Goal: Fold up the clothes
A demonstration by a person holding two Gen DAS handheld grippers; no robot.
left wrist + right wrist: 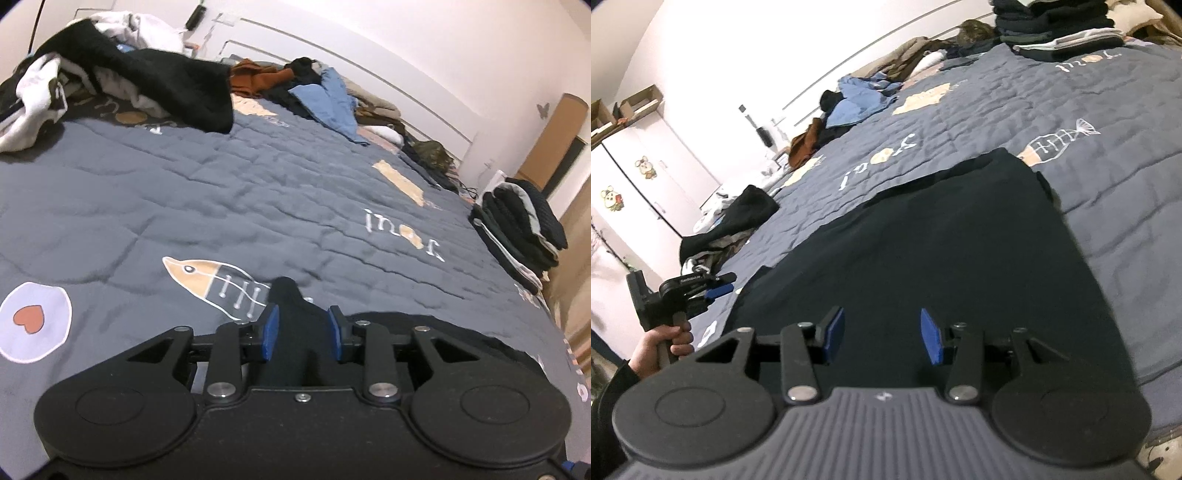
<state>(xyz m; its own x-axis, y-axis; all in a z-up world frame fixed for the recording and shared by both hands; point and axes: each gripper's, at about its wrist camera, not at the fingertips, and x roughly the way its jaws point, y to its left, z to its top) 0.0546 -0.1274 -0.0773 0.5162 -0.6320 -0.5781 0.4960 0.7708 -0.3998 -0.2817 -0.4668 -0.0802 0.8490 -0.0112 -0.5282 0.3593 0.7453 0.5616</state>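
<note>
A black garment [923, 240] lies spread flat on the grey quilt [1108, 166]. My right gripper [882, 339] hovers over its near part, open, with nothing between its blue pads. In the left wrist view a raised peak of the black garment [290, 306] stands between the fingers of my left gripper [303, 328], whose jaws stand apart and do not squeeze it. Seen from the right wrist, the left gripper [718, 290] is at the garment's left edge, held by a person's hand [661, 343].
A heap of unfolded clothes [147, 74] lies at the far left of the bed, and a blue garment [332, 99] with more clothes lies along the headboard. A stack of folded dark clothes [517, 229] sits at the right edge. A white wardrobe [646, 166] stands beyond the bed.
</note>
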